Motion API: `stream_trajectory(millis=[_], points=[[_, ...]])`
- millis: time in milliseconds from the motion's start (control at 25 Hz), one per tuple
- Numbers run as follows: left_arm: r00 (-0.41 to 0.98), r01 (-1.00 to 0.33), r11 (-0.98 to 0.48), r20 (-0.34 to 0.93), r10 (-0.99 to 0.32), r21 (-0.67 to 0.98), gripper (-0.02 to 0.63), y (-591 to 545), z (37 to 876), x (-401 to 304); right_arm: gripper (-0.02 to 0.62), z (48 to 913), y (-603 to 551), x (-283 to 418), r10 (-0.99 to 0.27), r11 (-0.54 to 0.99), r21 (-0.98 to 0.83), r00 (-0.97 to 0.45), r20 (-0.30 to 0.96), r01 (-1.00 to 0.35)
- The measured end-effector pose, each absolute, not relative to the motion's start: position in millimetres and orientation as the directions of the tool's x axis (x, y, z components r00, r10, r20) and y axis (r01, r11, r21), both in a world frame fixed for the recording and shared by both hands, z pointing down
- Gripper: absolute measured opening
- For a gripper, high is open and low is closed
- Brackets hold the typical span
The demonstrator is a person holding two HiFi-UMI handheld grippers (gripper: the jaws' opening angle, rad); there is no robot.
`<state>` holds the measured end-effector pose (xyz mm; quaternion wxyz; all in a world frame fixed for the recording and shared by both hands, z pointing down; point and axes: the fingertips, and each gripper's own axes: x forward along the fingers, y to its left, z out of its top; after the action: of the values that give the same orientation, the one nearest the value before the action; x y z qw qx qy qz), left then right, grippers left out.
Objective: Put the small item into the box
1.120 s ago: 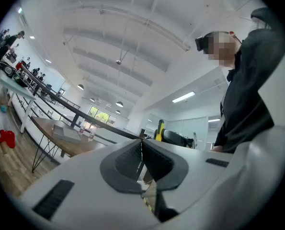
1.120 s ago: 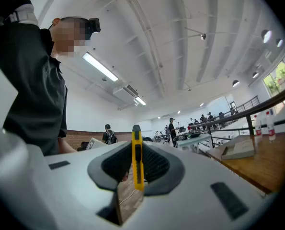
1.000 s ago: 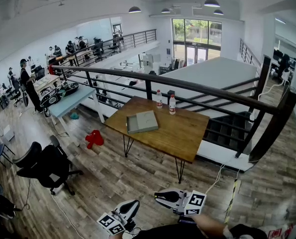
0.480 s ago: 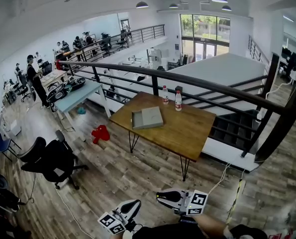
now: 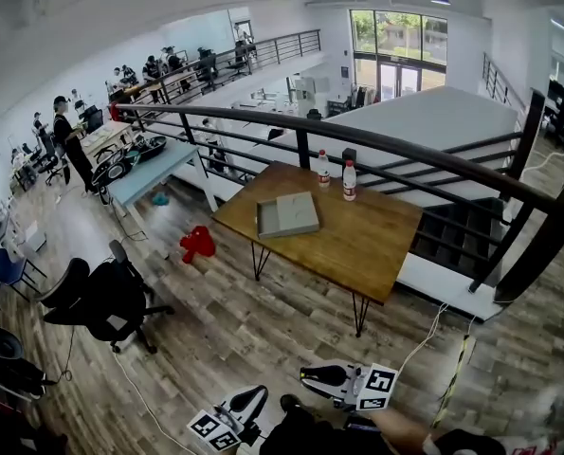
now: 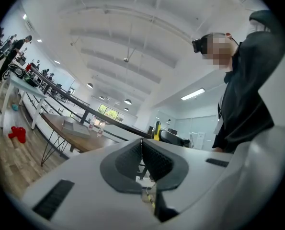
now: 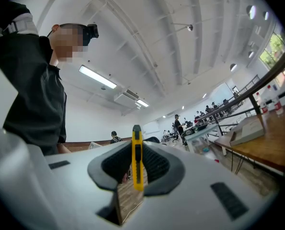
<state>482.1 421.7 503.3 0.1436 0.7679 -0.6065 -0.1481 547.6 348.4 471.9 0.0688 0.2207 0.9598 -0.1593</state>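
I'm pinching the yellow utility knife (image 7: 137, 152) on end in my right gripper (image 7: 137, 164); my left gripper (image 6: 142, 159) is pressed together, empty. The box (image 5: 288, 215) is lying well ahead near the desk's (image 5: 362, 249) left edge, and I'm judging the right gripper should carry it there

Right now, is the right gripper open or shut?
Shut: the right gripper clamps a yellow utility knife, which stands upright between its jaws in its own view.

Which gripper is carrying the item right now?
The right gripper: its jaws are shut on a yellow utility knife. The left gripper is shut with nothing between its jaws.
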Motion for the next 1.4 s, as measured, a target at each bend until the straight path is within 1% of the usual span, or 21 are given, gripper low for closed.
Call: stream_trajectory(millis=[400, 640, 840, 1040, 1160, 1400], points=[[0.227, -0.879, -0.258, -0.125, -0.966, 0.402, 0.017, 358.3, 493.6, 422.4, 0.072, 464.8, 289.9, 497.8, 0.361, 0.885, -0.251, -0.918, -0.164, 0.393], [0.238, -0.869, -0.281, -0.155, -0.959, 0.408, 0.017, 327.6, 482.1, 361.0, 0.072, 445.8, 256.7, 436.9, 0.339, 0.903, -0.221, -0.927, -0.162, 0.369], [0.224, -0.848, -0.314, -0.248, -0.943, 0.427, 0.017, 308.2, 455.3, 300.9, 0.072, 422.5, 237.7, 388.2, 0.346, 0.915, -0.163, -0.925, -0.159, 0.370], [0.245, -0.848, -0.336, -0.260, -0.934, 0.409, 0.017, 297.2, 453.5, 251.9, 0.072, 418.2, 225.1, 340.8, 0.314, 0.928, -0.154, -0.935, -0.166, 0.339], [0.246, -0.842, -0.341, -0.266, -0.932, 0.419, 0.017, 294.6, 458.5, 233.4, 0.072, 421.4, 220.1, 321.3, 0.290, 0.939, -0.142, -0.944, -0.156, 0.312], [0.224, -0.830, -0.330, -0.274, -0.935, 0.449, 0.017, 285.3, 468.0, 199.9, 0.072, 424.8, 197.3, 288.6, 0.288, 0.940, -0.150, -0.948, -0.136, 0.307]])
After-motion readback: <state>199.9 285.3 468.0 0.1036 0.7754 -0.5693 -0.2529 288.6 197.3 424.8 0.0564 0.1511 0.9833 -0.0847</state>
